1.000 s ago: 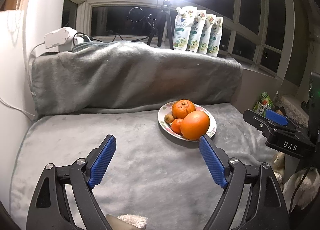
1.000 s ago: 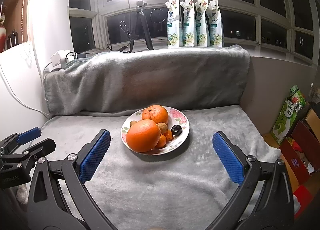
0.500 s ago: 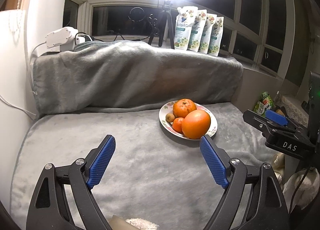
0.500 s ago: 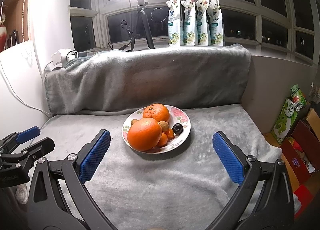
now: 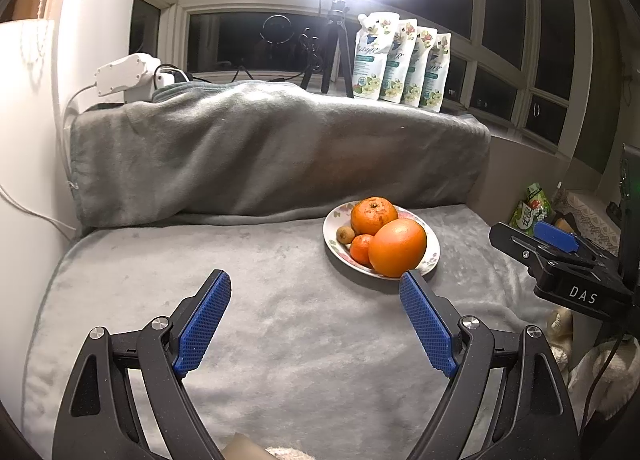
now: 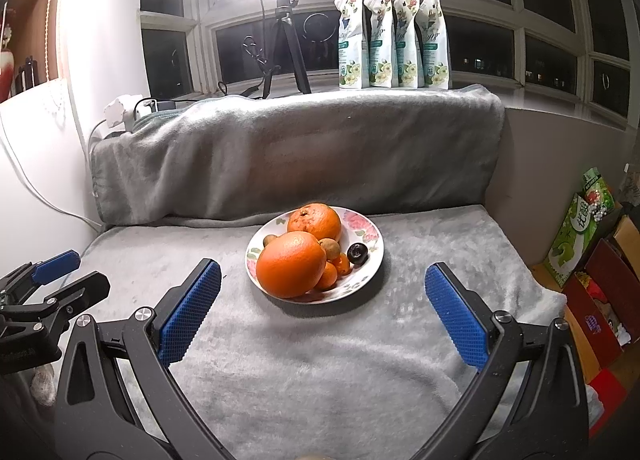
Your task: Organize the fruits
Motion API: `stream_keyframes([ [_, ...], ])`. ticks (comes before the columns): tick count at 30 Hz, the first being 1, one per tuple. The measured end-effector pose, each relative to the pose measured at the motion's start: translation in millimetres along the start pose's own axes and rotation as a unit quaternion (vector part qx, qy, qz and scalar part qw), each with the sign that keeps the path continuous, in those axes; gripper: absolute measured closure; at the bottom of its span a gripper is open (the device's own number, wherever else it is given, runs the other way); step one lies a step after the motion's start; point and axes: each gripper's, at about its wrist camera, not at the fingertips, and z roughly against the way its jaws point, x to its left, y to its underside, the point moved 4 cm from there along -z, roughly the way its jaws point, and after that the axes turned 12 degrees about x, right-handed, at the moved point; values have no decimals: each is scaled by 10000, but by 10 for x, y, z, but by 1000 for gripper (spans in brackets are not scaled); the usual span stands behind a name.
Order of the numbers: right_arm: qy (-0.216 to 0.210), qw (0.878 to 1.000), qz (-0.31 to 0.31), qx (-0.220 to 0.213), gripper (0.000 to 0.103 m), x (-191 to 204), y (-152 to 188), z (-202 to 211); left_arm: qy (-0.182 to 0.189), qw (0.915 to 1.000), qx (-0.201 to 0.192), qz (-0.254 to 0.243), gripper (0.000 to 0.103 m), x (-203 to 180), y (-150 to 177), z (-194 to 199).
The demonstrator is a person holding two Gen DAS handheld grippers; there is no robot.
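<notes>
Both grippers are wide open and empty, held back from the plate.

Left view: left gripper (image 5: 314, 302) hangs over bare blanket (image 5: 200, 260). Plate (image 5: 434, 256) sits ahead and right, just past your right pad (image 5: 426, 324). Big orange (image 5: 398, 248) is at the near rim, mandarin (image 5: 374, 215) behind it, small orange (image 5: 361, 248) and a brown fruit (image 5: 345, 234) to the left. You'd have to swing right to reach any of it.

Right view: right gripper (image 6: 322, 300) is lined up on the plate (image 6: 366, 234), big orange (image 6: 291, 264) nearest. I'd use this one. It looks too wide for a loose grip, so centre the pads on its widest part and close slowly. The dark fruit (image 6: 357, 253) and small ones touch it and may roll.
</notes>
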Motion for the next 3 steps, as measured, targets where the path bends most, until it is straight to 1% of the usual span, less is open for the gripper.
stream_keyframes([
  [3, -5, 10000, 2, 8, 0, 3, 11, -12, 8, 10000, -14, 0, 16, 7, -5, -13],
])
